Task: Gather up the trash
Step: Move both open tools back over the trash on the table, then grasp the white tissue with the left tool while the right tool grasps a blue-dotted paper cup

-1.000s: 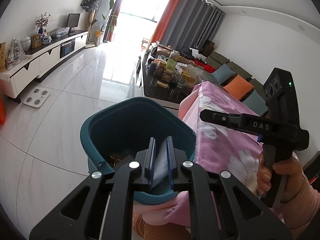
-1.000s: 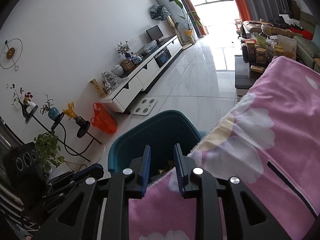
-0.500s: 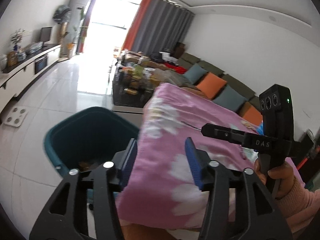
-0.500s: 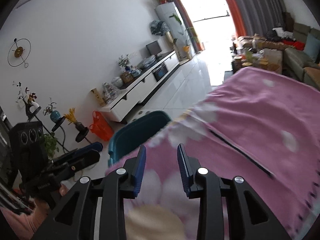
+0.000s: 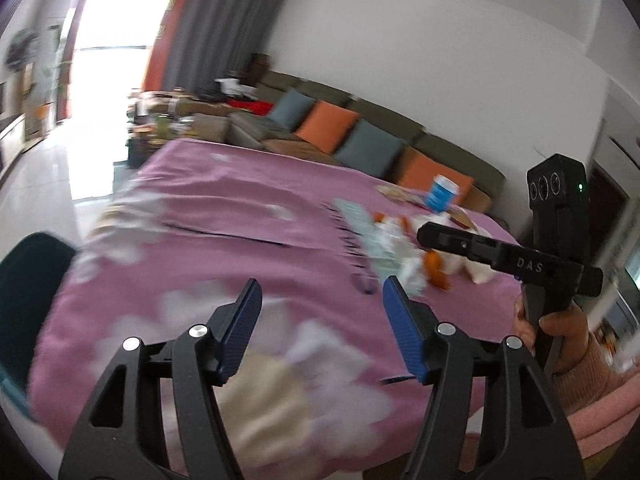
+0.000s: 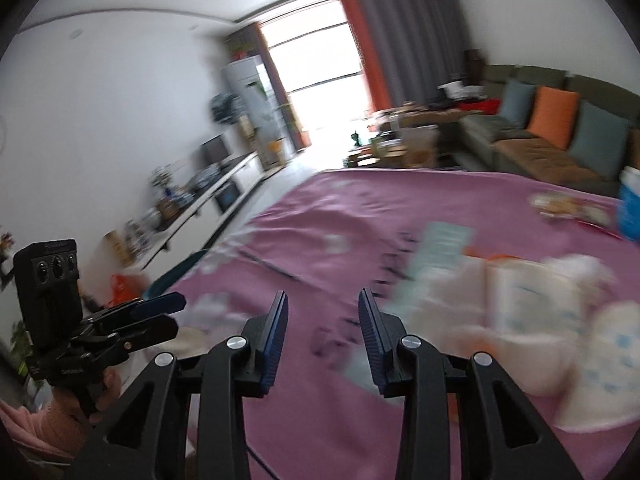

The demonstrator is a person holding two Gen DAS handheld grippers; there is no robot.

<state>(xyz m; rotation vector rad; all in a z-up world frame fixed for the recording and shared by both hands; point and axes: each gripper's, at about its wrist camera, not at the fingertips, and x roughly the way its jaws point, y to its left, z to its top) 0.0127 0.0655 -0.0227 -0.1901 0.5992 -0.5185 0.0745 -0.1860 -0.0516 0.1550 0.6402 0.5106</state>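
Pink blanket (image 5: 224, 216) with white flowers covers the wide surface below me, and both views are blurred. Closest to me, my left gripper (image 5: 322, 300) has its blue pads spread wide with nothing between them. My right gripper (image 6: 323, 314) also has its jaws apart and empty; in the left view I read the letters "DAS" on its side. At the left edge of the blanket stands the dark teal bin (image 5: 28, 280), only partly in view. Farther over the blanket, on its right part, lies the trash (image 5: 404, 248): white crumpled paper, orange scraps and a pale green flat pack, whose print I cannot read. Just behind the trash stands a blue and white cup (image 5: 442, 194). Beyond the blanket is a sofa (image 5: 360, 136) with orange and grey cushions.
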